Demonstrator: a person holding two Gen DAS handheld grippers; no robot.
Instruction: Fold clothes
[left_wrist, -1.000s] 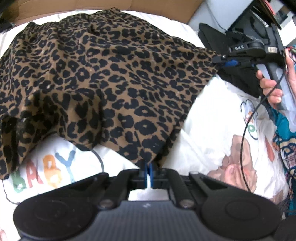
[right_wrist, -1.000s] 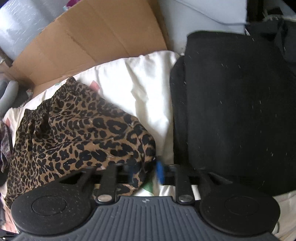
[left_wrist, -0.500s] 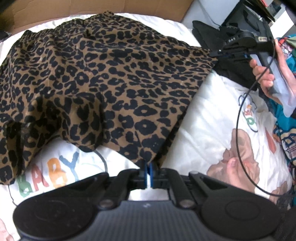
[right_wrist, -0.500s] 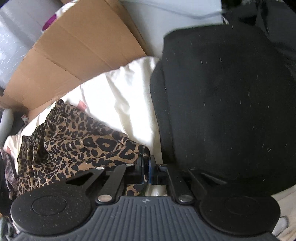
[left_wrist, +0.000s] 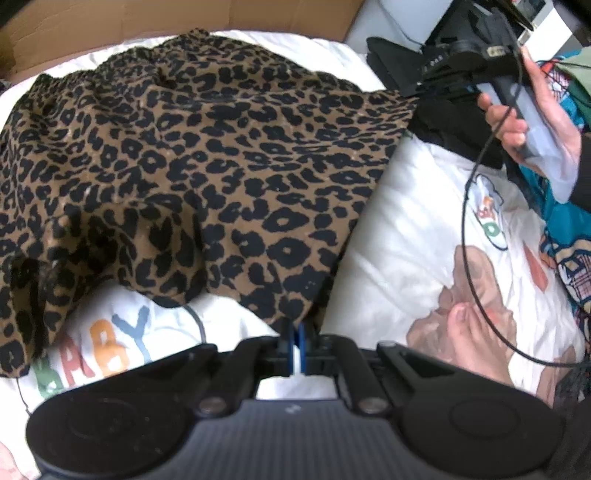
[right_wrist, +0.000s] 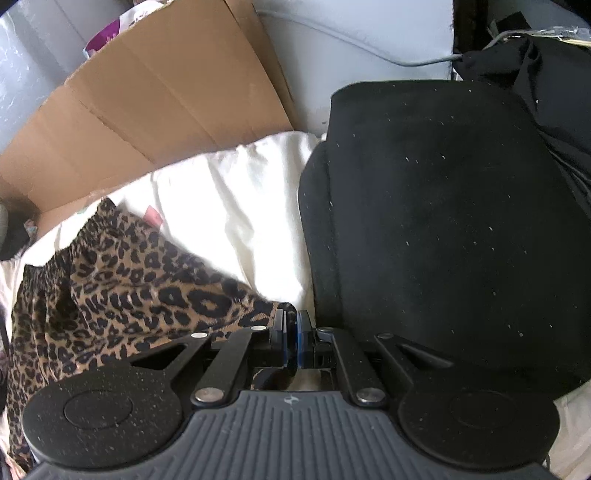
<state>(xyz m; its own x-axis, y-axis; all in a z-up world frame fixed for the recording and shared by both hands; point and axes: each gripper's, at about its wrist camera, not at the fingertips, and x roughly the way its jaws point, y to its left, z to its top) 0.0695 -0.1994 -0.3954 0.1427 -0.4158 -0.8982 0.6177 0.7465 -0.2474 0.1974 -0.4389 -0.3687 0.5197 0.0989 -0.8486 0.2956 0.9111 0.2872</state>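
Observation:
A leopard-print garment (left_wrist: 207, 155) lies spread and stretched over a white printed bed sheet (left_wrist: 413, 221). My left gripper (left_wrist: 295, 332) is shut on its near corner at the bottom centre of the left wrist view. My right gripper (left_wrist: 424, 86), held by a hand (left_wrist: 532, 110), pinches the far right corner in that view. In the right wrist view the right gripper (right_wrist: 293, 328) is shut on the garment (right_wrist: 129, 288), which trails off to the left. The cloth hangs taut between the two grippers and sags at the left.
A cardboard sheet (right_wrist: 147, 110) stands behind the bed. A black cushion (right_wrist: 443, 229) lies right of the right gripper. A thin black cable (left_wrist: 476, 236) loops over the sheet. Colourful fabric (left_wrist: 569, 266) lies at the right edge. "BABY" lettering (left_wrist: 96, 343) shows under the garment.
The right gripper has gone from loosely open at the corner to shut on it. It has lifted and pulled the corner rightward, and the garment is now stretched flatter between the grippers.

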